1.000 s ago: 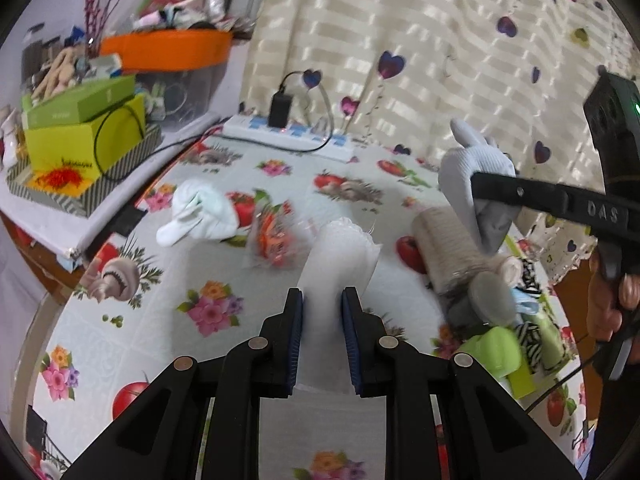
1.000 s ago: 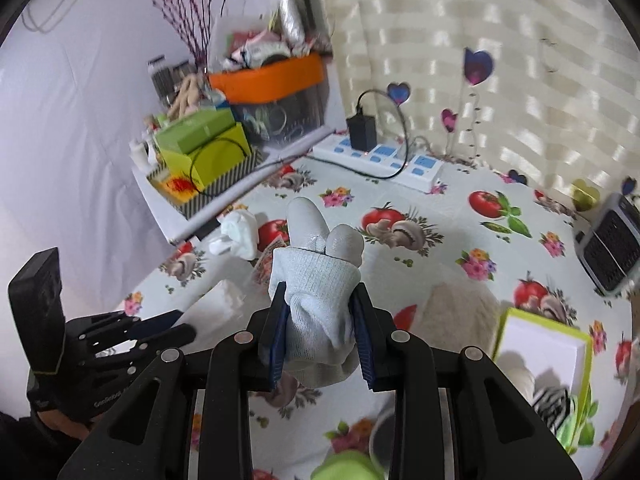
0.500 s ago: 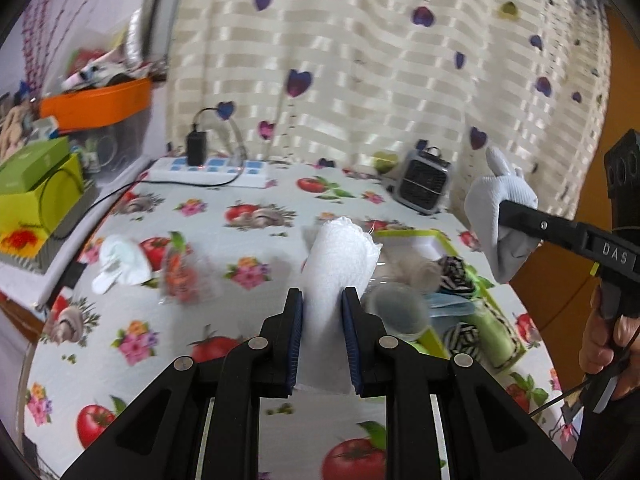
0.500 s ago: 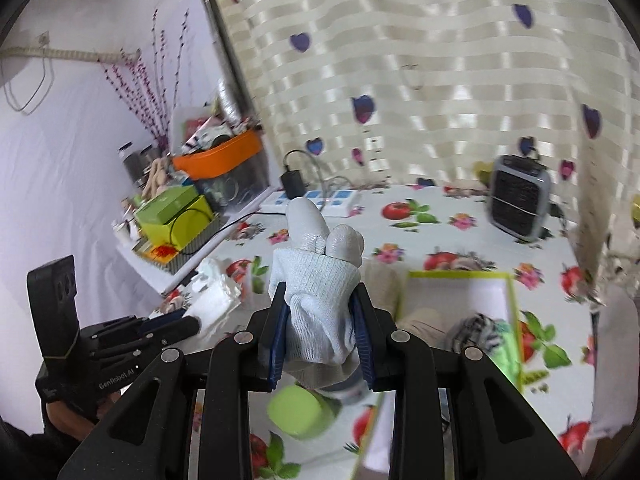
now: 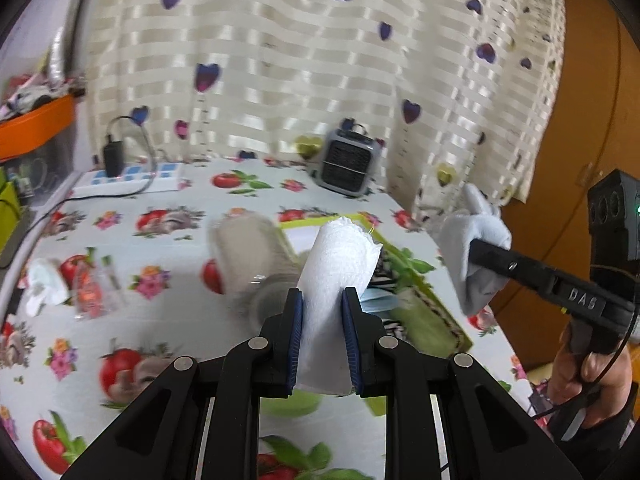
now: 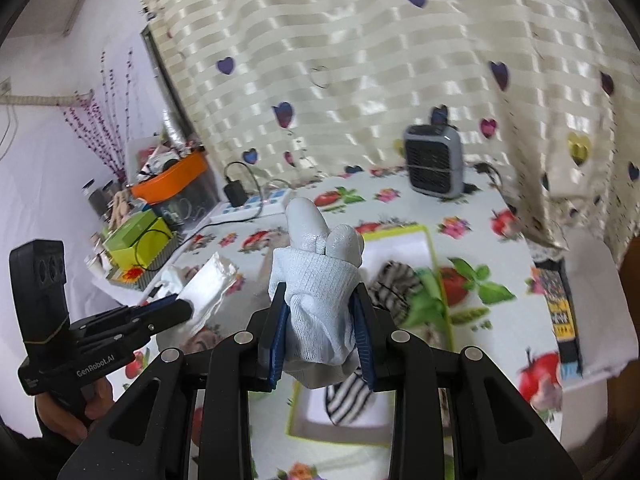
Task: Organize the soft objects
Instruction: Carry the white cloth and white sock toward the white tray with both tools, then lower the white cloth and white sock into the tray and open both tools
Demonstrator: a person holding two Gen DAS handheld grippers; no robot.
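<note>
The desk (image 5: 172, 312), under a fruit-and-flower cloth, fills the lower half of both views. A green-rimmed tray (image 6: 434, 252) lies at centre right of the right wrist view, with a striped soft item (image 6: 394, 282) in it. At the centre of the left wrist view, the left tongs (image 5: 320, 312) are clamped on a rolled white towel (image 5: 340, 256), held above the tray's near edge. The right tongs (image 6: 320, 320) are clamped on a bundled pale grey sock (image 6: 320, 276) over the tray. Both bundles look light, soft and springy; they likely squash and may unroll, so a grip across the thick middle seems safest.
</note>
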